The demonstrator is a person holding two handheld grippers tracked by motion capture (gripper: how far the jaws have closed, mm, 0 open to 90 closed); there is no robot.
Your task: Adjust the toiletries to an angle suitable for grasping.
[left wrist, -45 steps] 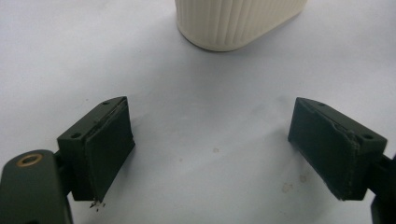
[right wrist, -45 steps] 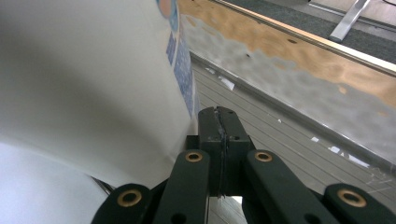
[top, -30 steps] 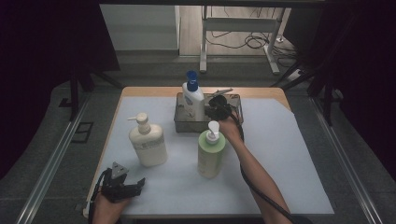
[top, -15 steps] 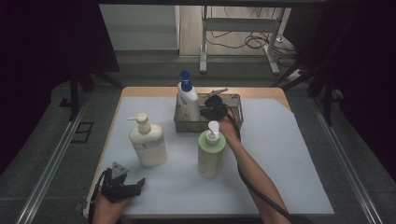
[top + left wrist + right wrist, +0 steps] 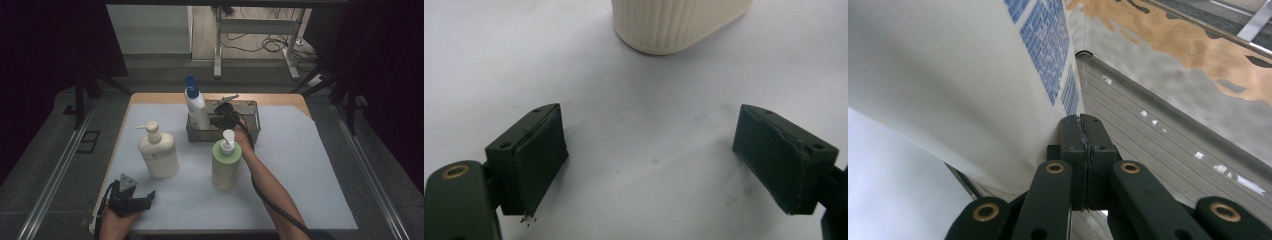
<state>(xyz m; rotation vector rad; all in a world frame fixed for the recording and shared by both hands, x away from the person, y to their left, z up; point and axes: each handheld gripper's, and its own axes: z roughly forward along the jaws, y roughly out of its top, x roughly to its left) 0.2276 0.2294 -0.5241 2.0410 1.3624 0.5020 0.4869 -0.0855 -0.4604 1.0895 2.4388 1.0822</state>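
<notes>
Leftward along the metal basket (image 5: 250,107) slides the blue-capped white bottle (image 5: 195,106), nudged upright by the right gripper (image 5: 220,120), jaws clenched empty. Left gripper (image 5: 131,199) rests released on the counter (image 5: 300,165).

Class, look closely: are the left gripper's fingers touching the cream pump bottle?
Apart. In the left gripper view, bare table lies between the open fingers and the cream pump bottle.

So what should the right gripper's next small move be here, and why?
Probably nudge the blue-capped bottle sideways to stand it upright: the right gripper is shut, empty, beside it inside the metal basket, where the bottle leans.
</notes>
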